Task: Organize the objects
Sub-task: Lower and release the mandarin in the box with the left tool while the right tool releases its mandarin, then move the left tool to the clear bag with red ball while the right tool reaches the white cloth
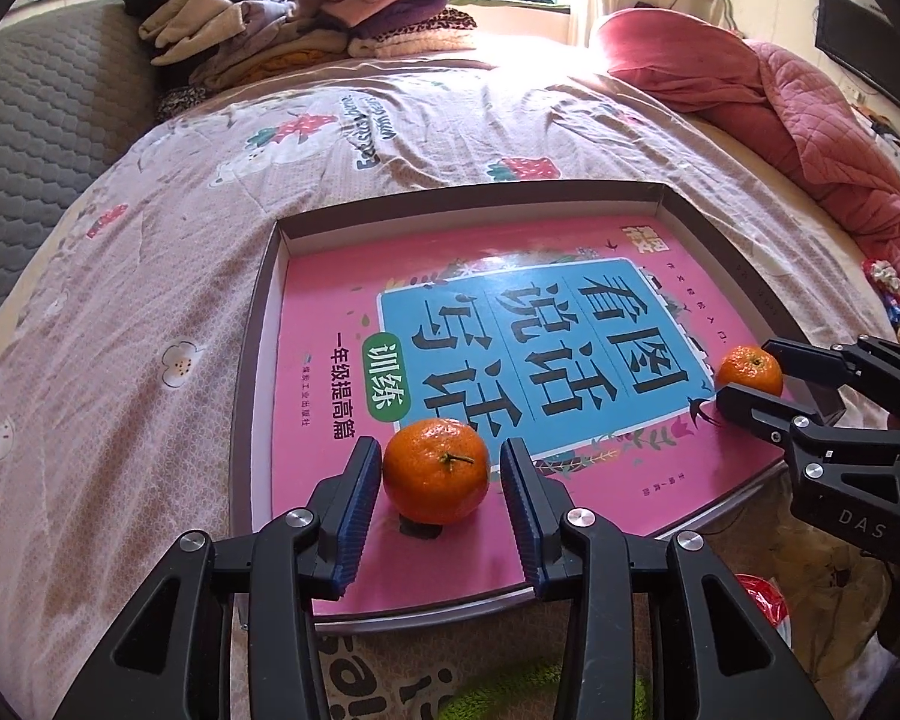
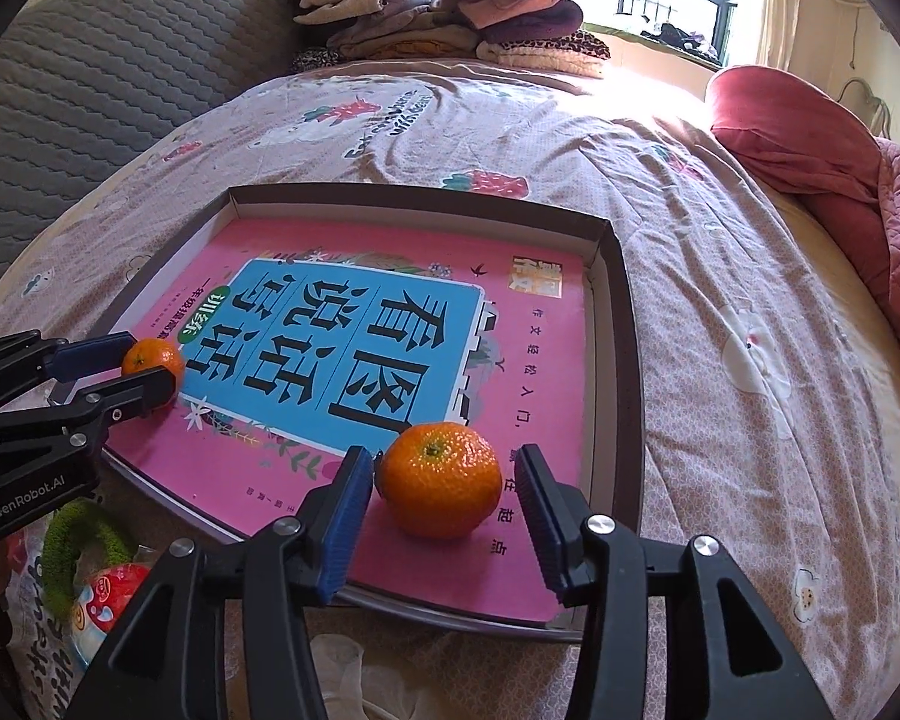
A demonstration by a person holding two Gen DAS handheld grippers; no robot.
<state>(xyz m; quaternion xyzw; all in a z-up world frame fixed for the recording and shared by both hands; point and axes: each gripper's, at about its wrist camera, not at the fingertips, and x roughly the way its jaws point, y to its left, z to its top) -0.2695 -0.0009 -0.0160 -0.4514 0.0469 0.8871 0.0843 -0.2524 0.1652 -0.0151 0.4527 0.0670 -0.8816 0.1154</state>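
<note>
Left wrist view, lower centre: left gripper, jaws apart around a tangerine. Left pad touches or nearly touches the fruit's side; right pad stands clear with a visible gap. Fruit sits stem-up on a pink book, near the book's lower edge in frame.

Same view, right edge: right gripper, jaws either side of a second tangerine at the book's right side.

Right wrist view, lower centre: right gripper, jaws apart. Second tangerine between them, resting on the book; left pad at or just off the skin, right pad clear of it. No pressing grip seen.

Same view, left edge: left gripper flanking the first tangerine; whether its pads touch cannot be told here.

Book: pink cover, blue title panel with large black characters, lying flat in a shallow brown tray.

Tray: on a bed with a pink printed sheet.

Upper frame, both views: pile of clothes at the bed's far end; red quilt upper right; window behind.
</note>
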